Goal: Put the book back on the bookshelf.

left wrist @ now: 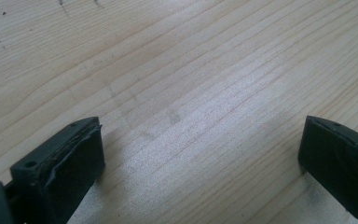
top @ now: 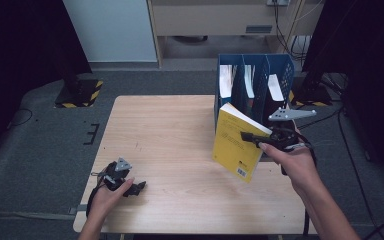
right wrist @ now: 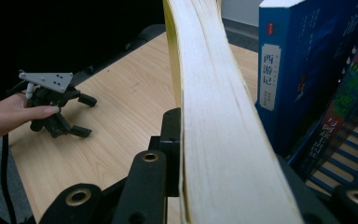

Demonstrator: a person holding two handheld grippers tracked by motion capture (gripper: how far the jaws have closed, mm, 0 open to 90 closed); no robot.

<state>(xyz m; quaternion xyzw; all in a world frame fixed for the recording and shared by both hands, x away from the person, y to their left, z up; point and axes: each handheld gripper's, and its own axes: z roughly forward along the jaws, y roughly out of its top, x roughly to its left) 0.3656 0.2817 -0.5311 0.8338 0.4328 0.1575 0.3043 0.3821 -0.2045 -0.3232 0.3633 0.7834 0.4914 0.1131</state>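
My right gripper [top: 252, 136] is shut on a thick yellow book [top: 235, 145], held tilted above the right side of the wooden table [top: 170, 125], just in front of a blue file rack [top: 285, 67]. In the right gripper view the book's pale page edge [right wrist: 219, 140] rises between the black jaws. My left gripper [top: 136, 189] lies on the table near the front left corner under a hand. Its jaws stand wide apart, and bare wood lies between them [left wrist: 200, 158].
The file rack holds several upright books, among them a blue-spined one [right wrist: 284, 70] close to the right of the held book. Dark stands and cables sit on the grey floor around the table. A pale cabinet stands at the back.
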